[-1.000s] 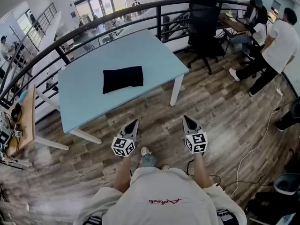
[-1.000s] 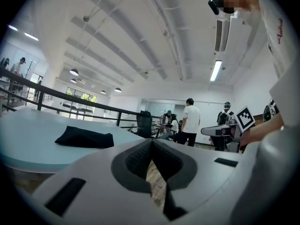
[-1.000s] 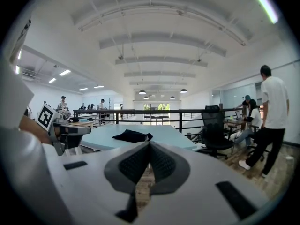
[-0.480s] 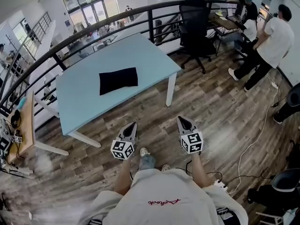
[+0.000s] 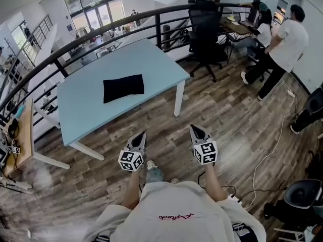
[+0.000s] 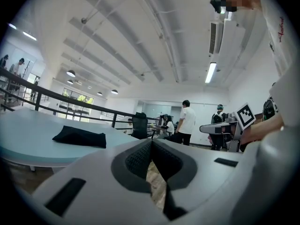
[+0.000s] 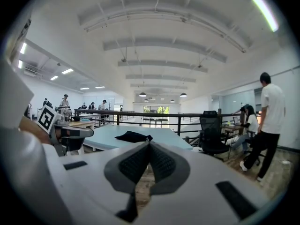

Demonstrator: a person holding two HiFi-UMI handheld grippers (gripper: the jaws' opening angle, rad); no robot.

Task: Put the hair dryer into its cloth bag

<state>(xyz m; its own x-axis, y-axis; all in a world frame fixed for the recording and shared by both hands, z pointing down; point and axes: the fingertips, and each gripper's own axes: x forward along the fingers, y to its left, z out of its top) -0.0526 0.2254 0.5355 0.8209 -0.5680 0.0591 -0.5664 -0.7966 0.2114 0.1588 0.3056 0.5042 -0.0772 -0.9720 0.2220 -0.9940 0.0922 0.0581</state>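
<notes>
We stand a little way back from the light blue table [image 5: 86, 110], on the side of it away from the black railing [image 5: 101, 32], and every place we give is reckoned from that table. The black cloth bag [image 5: 123, 87] lies on the tabletop, roughly at its middle, and it is the only thing resting there; what it holds, we cannot tell. The left gripper [image 5: 142, 133] hangs off the table's near edge, over the wood floor [image 5: 227, 110], pointing toward the table and touching nothing. Its jaws are pressed together with nothing between them; through the slit below their tips only floor shows. The right gripper [image 5: 194, 128] hangs beside it, past the table's near right corner and just as clear of the tabletop, and its jaws meet at the tips too, with nothing caught in them. Both grippers are well apart from the bag. In the left gripper view the bag sits out on the tabletop to the left of the closed jaws; in the right gripper view it lies on the table straight beyond the closed tips. Beyond the table's far right corner stands a black office chair [image 5: 204, 24], and farther right of that a standing person [image 5: 285, 39] in a white shirt. A wooden desk [image 5: 28, 135] stands off the table's left end.
</notes>
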